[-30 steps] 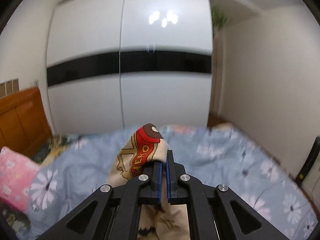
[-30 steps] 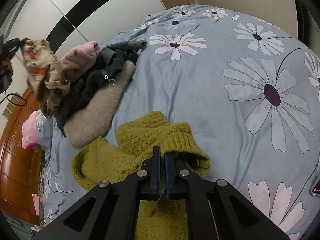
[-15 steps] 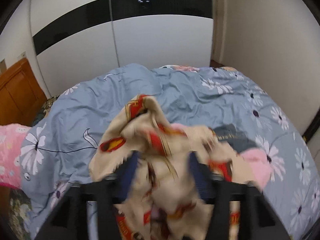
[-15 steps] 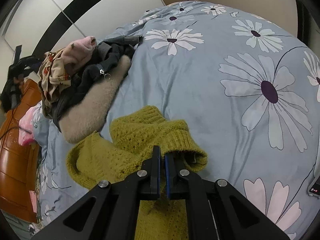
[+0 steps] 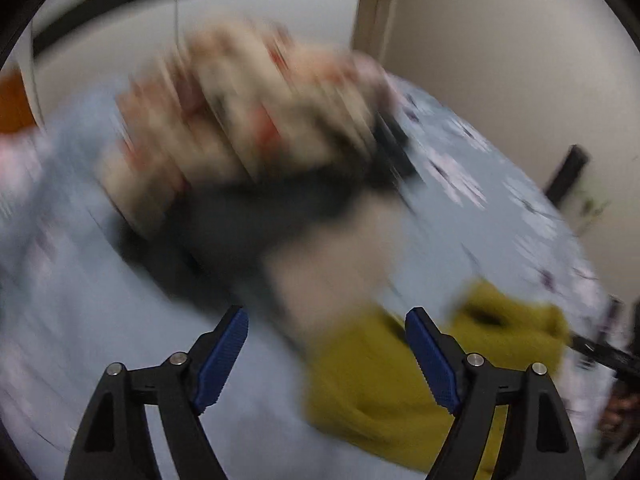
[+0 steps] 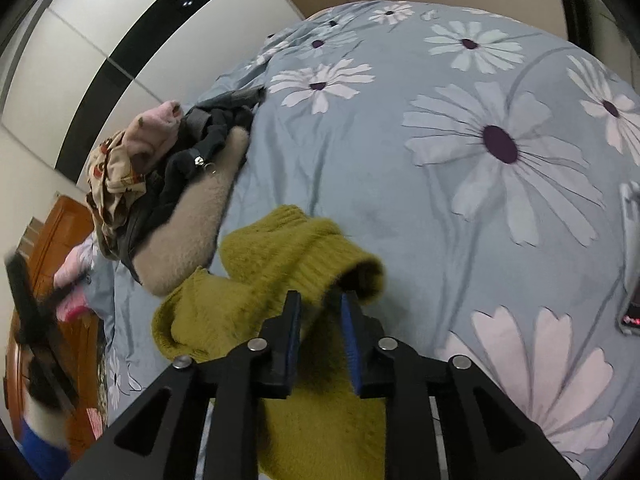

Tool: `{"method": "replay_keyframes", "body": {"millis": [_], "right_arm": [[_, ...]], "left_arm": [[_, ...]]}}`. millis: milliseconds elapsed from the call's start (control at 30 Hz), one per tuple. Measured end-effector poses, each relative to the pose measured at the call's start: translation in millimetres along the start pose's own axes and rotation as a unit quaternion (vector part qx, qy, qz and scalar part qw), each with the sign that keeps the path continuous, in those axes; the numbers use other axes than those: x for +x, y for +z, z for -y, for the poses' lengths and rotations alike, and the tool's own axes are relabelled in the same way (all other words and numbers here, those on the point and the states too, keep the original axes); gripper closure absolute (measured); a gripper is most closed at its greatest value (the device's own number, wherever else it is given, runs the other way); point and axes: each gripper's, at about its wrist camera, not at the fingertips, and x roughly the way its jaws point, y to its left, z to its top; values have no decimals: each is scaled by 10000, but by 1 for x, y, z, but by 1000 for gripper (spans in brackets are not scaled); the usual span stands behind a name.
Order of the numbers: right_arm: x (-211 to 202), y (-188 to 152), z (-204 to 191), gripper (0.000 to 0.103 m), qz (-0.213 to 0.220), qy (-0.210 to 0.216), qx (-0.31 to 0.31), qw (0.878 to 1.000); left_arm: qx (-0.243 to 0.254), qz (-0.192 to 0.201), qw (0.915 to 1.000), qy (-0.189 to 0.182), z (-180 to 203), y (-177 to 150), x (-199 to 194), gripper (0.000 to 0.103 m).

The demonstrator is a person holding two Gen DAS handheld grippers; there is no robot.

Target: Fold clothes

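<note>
A mustard knit sweater (image 6: 280, 264) lies bunched on the flowered blue bed cover (image 6: 400, 200). My right gripper (image 6: 321, 296) is just over it. Its jaws are opening and stand a little apart, with the sweater's fabric loose between them. The left wrist view is heavily blurred. My left gripper (image 5: 326, 312) points down at the bed, jaws opening wide and nothing held. Ahead of it is a heap of clothes with the cream patterned garment (image 5: 240, 120) on top. Lower right is the mustard sweater (image 5: 360, 380).
The heap holds the patterned garment (image 6: 114, 176), a pink piece (image 6: 160, 124), a black zipped garment (image 6: 180, 168) and a beige fuzzy one (image 6: 192, 232). A wooden headboard (image 6: 52, 240) and pink pillow (image 6: 72, 276) are at left. A phone (image 6: 630, 272) lies at the right edge.
My left gripper opened and let go of the patterned garment, which now lies on the heap, then swung down toward the bed. The right gripper's jaws parted slightly over the mustard sweater.
</note>
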Motion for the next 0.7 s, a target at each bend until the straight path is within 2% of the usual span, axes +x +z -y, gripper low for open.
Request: {"method": "replay_keyframes", "body": {"millis": [67,167,400,500,633,667,700], "right_arm": [[-6,-2,10,78,53,-110,28,9999],[-9,-3,28,70,20,-181,120,9998],[28,6,45,69,-142,552,606,9965],[42,14,45,69,-151,691,778,9945],[56,21,43,69,-218,684,891,9934],[59,22,42,73,-242,661,905,9934],[59,24,40,90,-232,656,913,9934]], "left_arm": [[-372,-425,9974,-438,18,-33,27,19],[-530,-657,9924,-894,47,-61,49,19],[-410,-909,9897,-1023,80,-68,87,19],[-544,-983,9877,-1091,84,-66,97,18],[-636,-951,9829,-1444,89,-66,96,18],[-658,-968,9817,-1501,91,-68,97,18],[-655,-974,9812,-1531,92,-69,97,18]]}}
